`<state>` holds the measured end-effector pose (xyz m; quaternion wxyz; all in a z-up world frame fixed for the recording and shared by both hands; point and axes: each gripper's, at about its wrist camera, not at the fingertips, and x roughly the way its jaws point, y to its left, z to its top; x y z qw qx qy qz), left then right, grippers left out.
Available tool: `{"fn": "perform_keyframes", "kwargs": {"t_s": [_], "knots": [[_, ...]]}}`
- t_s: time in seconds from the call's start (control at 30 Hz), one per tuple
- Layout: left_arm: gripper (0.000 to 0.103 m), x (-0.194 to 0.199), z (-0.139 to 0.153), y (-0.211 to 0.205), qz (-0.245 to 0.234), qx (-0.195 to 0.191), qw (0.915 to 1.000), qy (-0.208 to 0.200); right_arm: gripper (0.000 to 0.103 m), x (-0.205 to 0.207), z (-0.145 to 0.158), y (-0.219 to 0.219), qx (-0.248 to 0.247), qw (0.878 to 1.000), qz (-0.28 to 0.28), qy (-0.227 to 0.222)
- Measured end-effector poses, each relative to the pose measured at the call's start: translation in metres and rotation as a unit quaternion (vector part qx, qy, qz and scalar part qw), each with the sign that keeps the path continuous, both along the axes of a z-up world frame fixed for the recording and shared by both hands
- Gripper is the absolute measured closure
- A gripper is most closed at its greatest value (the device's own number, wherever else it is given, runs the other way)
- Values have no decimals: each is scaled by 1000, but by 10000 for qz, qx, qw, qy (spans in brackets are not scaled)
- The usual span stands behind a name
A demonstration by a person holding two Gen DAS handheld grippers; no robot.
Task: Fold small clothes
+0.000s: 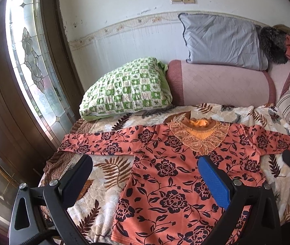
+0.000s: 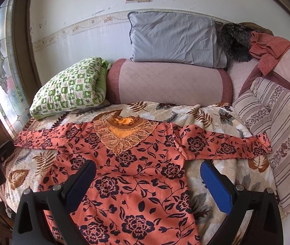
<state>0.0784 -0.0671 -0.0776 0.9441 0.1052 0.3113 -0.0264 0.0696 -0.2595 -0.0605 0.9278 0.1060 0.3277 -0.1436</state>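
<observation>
Your blouse [image 1: 171,175] lies spread flat, front up, on the leaf-print quilt [image 1: 104,175], both sleeves stretched out to the sides and the lace collar [image 1: 199,136] pointing away from you toward the sofa arm [image 1: 218,83]. It is orange with dark roses, and its hem runs out of view under both cameras.

Your left gripper [image 1: 145,163] hangs above the blouse with its jaws spread wide and nothing between them. Its blue pad [image 1: 214,181] sits over the chest of the blouse; the other finger [image 1: 77,179] is over bare quilt, just below the blouse's left sleeve [image 1: 95,143]. From these views you cannot tell whether either finger touches the cloth.

Your right gripper [image 2: 148,170] is likewise released and empty. Its dark finger [image 2: 81,185] is over the body of the blouse, and its blue pad [image 2: 216,187] is over the quilt beside the blouse's edge, just under the right sleeve [image 2: 226,147].

Behind the blouse, a green checked pillow [image 2: 71,87] leans against the sofa arm, a grey pillow [image 2: 175,38] rests on top of that arm, and a striped cushion [image 2: 277,126] lies at the right sleeve's end.
</observation>
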Motion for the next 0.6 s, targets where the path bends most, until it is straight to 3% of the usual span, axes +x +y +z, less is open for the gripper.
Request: {"fn": "perform_keyframes", "kwargs": {"t_s": [0.27,0.37,0.43,0.53,0.6], "knots": [[0,23,-18,-23,-79,135,9998,123,0,12,-11,-28,-51,9998,-179,94],[0,42,-32,-31,-250,-47,9991,327,0,18,-17,-43,-61,9995,-267,134],[0,64,-52,-37,-348,-232,9970,653,0,24,-25,-58,-25,9992,-356,176],[0,110,-103,-45,-455,-583,9850,1558,0,35,-46,-97,178,9979,-588,228],[0,134,-137,-49,-324,-566,9799,1886,0,39,-70,-140,609,9943,-836,255]]}}
